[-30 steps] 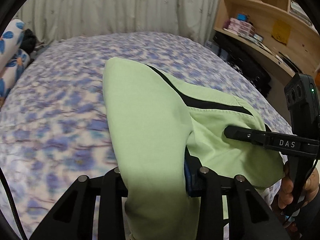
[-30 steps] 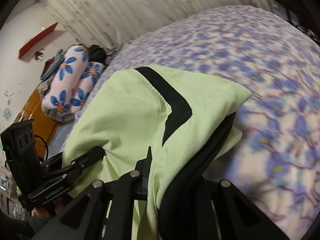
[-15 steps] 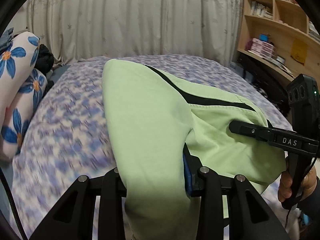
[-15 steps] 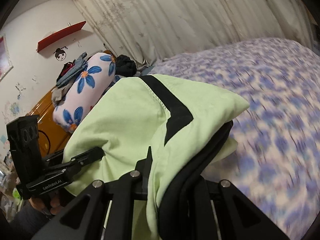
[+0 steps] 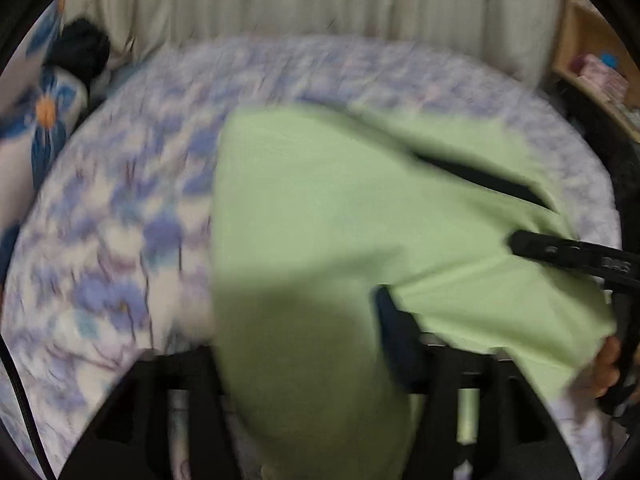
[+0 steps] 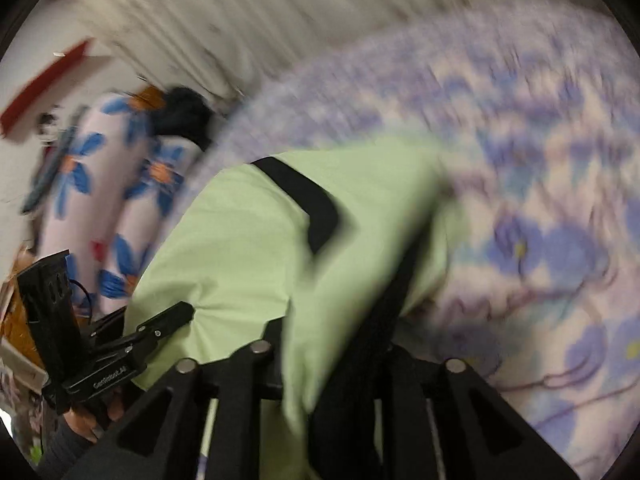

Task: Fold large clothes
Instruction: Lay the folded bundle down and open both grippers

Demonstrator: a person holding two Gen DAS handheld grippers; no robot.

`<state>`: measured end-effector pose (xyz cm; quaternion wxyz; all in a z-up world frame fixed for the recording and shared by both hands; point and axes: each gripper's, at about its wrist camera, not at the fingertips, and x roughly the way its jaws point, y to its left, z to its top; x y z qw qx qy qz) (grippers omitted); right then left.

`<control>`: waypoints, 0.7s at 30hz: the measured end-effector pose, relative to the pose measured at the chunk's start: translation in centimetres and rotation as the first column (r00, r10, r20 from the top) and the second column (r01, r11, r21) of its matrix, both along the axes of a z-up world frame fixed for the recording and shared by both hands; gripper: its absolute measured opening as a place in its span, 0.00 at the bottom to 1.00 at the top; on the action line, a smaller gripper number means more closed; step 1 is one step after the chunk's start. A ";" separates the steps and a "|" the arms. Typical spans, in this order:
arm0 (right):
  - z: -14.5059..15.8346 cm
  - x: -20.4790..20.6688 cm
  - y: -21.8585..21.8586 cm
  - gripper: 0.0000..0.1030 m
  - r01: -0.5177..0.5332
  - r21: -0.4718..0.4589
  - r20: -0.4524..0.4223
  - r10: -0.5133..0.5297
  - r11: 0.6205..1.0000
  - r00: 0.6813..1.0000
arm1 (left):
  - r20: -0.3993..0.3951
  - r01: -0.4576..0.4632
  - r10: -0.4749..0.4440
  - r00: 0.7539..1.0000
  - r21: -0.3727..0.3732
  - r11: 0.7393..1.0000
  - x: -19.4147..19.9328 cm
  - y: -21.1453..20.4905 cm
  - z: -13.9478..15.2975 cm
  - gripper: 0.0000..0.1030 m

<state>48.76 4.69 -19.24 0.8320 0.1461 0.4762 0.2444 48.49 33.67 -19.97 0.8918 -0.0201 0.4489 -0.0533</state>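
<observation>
Both frames were motion-blurred. A light green garment [image 5: 320, 216] with a black stripe [image 6: 308, 200] lay bunched over the bed [image 5: 120, 208], held up at its near edge by both grippers. The left gripper [image 5: 304, 344] had its fingers closed on a thick fold of the garment, which draped over them and hid their tips. The right gripper [image 6: 340, 340] likewise had its fingers clamped on the cloth and a black band of it; its fingers were mostly covered. Each gripper showed in the other's view, pinching the garment's edge. Beyond the garment, the bed's blue-flowered sheet ran to a pale curtain [image 5: 320, 4]. Left of the bed sat flowered pillows [image 6: 104, 200] and a dark bundle [image 6: 184, 116]; right of the bed stood a wooden shelf [image 5: 592, 52].
</observation>
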 end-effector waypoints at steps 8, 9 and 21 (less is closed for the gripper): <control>2.5 -2.9 -2.2 0.44 -0.023 -0.030 0.041 0.024 0.999 0.999 | 0.092 -0.135 0.129 0.987 0.064 0.989 -1.5 2.1 1.0 0.93; 3.3 -3.4 -2.2 0.44 -0.017 -0.044 0.061 0.020 0.999 0.998 | 0.101 -0.148 0.141 0.985 0.073 0.986 -1.8 2.3 1.5 0.87; 6.7 -8.9 2.6 0.36 -0.095 -0.098 0.159 0.110 0.991 0.981 | 0.061 -0.111 0.113 0.992 -0.031 0.993 -8.2 -2.6 3.5 0.29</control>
